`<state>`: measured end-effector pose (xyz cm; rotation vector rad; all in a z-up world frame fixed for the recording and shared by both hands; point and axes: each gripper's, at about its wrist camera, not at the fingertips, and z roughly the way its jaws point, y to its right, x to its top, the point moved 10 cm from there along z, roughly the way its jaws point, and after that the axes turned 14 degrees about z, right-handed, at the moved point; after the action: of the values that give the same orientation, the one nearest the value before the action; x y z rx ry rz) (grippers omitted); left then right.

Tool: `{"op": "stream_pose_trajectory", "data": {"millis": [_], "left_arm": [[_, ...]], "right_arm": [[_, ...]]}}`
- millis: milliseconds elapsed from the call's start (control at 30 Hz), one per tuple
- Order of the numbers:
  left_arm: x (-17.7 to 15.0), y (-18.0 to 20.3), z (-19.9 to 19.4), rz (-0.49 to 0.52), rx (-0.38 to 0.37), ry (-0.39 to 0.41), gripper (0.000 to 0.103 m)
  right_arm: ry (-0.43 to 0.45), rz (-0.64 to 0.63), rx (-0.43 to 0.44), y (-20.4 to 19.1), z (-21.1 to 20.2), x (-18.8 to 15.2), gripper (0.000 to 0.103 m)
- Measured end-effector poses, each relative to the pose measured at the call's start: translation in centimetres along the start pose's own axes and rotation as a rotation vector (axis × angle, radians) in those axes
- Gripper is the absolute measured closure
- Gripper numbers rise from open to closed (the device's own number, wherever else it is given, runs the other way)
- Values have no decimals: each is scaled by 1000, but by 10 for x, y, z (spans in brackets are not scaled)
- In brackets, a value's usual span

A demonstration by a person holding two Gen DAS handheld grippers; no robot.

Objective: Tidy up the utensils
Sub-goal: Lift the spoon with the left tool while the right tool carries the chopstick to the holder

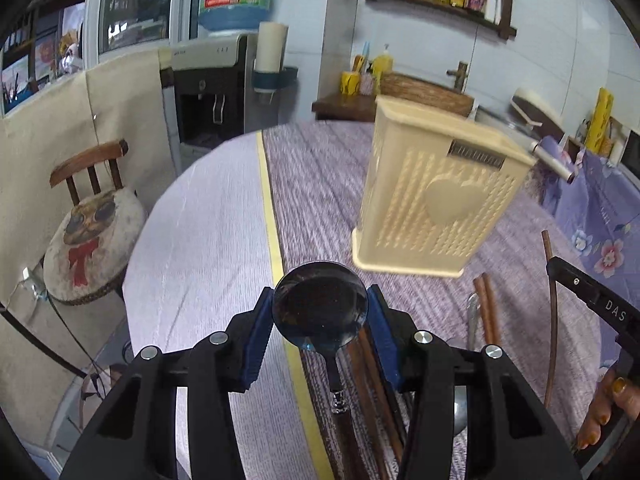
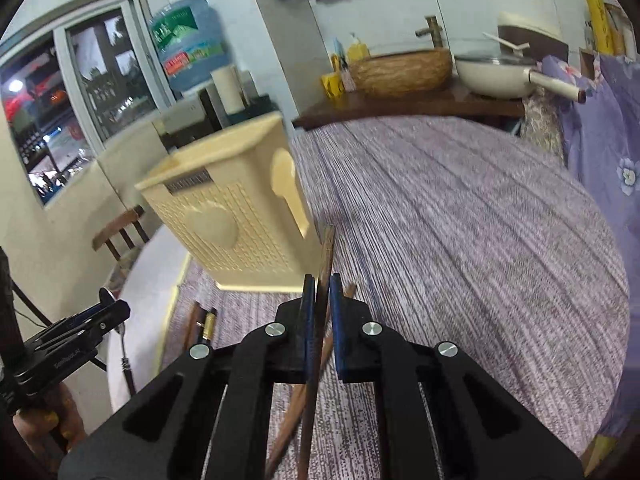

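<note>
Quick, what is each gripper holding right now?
Left gripper: shut on the spoon.
Right gripper: shut on a chopstick.

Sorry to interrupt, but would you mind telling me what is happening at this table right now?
A person is sorting utensils with a handheld claw in each hand. The left claw grips a dark spoon by its bowl, lifted above the table. The right claw is shut on a brown chopstick that points toward the cream utensil holder standing on the purple cloth. More chopsticks lie on the cloth near the holder, not yet put away.
</note>
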<state>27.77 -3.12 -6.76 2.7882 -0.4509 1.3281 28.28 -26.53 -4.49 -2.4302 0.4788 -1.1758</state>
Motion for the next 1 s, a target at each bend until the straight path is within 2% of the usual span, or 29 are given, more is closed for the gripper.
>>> {"op": "stream_pose_trajectory", "data": {"millis": [133,333,700,1000], "left_arm": [[17,-1,-19,2,-16,58,56],[31,0,-38,15,-5,112,57],[39,0,-52,25,-15,143,57],[56,0,-62,26,-76,159,57]], "right_arm": [[40,3,77,-14,-29,18,95],[100,-54,128,-34,-65,32,95],[76,-48,180,-36,-76,34,95],[95,-75,210,-48,-92,47,95]]}}
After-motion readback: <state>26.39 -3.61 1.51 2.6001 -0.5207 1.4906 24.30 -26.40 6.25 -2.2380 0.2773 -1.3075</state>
